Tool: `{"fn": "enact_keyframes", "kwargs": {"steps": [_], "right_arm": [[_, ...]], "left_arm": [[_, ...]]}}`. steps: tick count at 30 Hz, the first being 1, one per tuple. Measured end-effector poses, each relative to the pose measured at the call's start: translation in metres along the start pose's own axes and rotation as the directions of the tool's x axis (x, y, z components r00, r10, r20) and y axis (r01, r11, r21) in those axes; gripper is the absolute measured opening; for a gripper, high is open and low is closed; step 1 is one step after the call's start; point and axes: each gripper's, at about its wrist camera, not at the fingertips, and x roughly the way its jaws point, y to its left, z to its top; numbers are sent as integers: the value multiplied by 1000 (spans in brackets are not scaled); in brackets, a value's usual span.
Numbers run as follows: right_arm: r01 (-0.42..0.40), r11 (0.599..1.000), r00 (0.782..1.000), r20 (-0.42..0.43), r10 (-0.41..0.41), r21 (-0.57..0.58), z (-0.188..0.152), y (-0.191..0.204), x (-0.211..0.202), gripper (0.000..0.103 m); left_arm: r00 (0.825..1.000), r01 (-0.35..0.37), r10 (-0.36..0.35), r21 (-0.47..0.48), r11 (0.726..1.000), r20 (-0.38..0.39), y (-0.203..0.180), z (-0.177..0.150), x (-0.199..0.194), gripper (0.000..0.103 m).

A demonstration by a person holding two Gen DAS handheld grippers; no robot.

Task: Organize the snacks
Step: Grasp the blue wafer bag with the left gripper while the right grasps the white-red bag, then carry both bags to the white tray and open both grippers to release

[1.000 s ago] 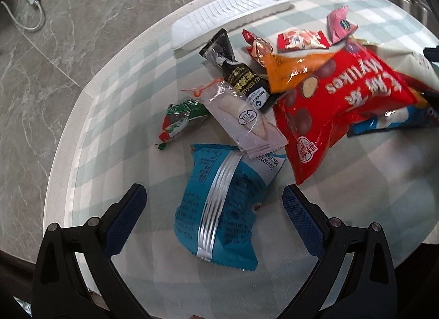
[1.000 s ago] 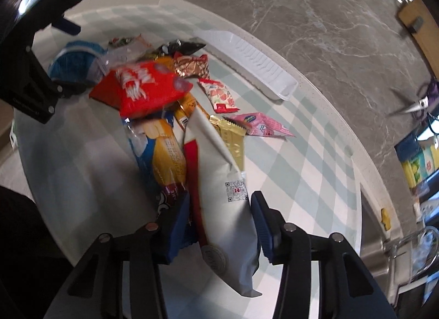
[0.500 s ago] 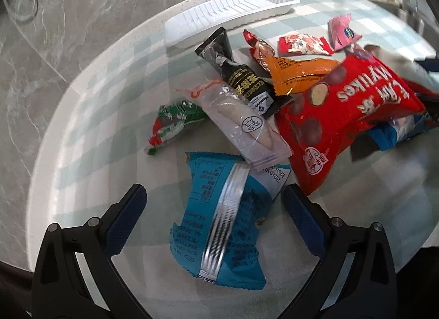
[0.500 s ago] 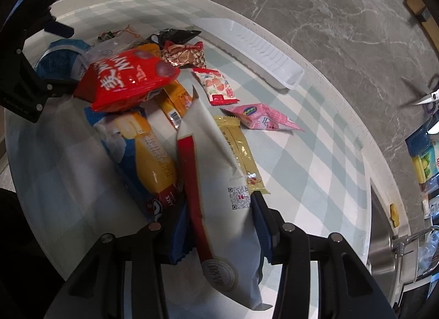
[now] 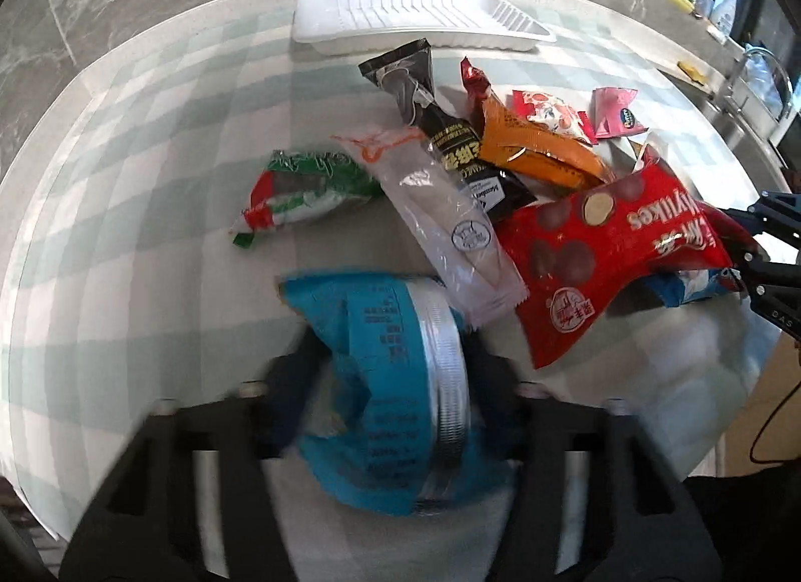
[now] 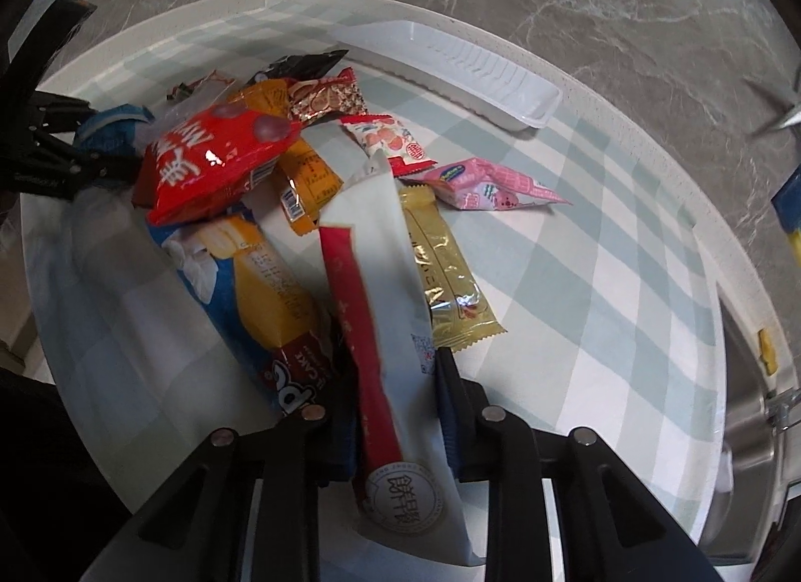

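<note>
Where the left wrist view looked across the checked tablecloth [image 5: 150, 141], we saw our left gripper [image 5: 395, 391] pinching the blue packet [image 5: 395, 381] at the bottom centre of the frame, its fingers pressed into both sides and the wrapper crumpled between them; that part of the frame was motion-blurred. This view alone showed the green and red candy wrapper [image 5: 305, 191] lying apart at centre left, and the clear sleeve [image 5: 450, 226] slanting across the middle with its lower end over the blue packet. The black sachet [image 5: 440, 131], the orange pouch [image 5: 540, 151] and the big red bag [image 5: 616, 251] crowded the centre right, and the white ribbed tray [image 5: 415, 18] lay along the top.

The right wrist view gave us what the other hid. Our right gripper [image 6: 395, 406] was closed on the white and red bag [image 6: 385, 311], which ran from the bottom centre up into the heap, a round seal printed at its near end. Beside it on the left lay the yellow cake pack [image 6: 260, 296], and touching it on the right the gold bar wrapper [image 6: 445, 271]. The pink packet [image 6: 490, 184] sat alone at centre right, and the strawberry-print packet [image 6: 390, 138] lay just above the bag's far tip. From here the blue packet showed only as a sliver at the left edge, and the white tray crossed the upper right.
</note>
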Motion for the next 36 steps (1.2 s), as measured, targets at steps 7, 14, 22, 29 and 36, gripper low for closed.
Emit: {"fn": "enact_keyframes", "kwargs": {"steps": [7,14,22,29,36], "right_arm": [[-85,992,996,13,84,96,0,-16,-5,26],[-235,923,972,66,225,304,-7,-53,-13,26],[-394,771,918,168,360,500,-5,-92,-17,26],[-482,654,873,255,416,583,16,-115,-13,26],[-526,592,844,290,451,611,44,-131,-2,26]], "left_arm": [[998,61,-62,-52,997,-25,17,4,-7,38],[994,109,-110,-109,988,0,28,8,-25,38],[982,185,-180,-138,973,54,39,32,-51,38],[965,258,-247,-144,955,92,49,71,-56,38],[945,323,-309,-149,935,109,65,116,-48,38]]}}
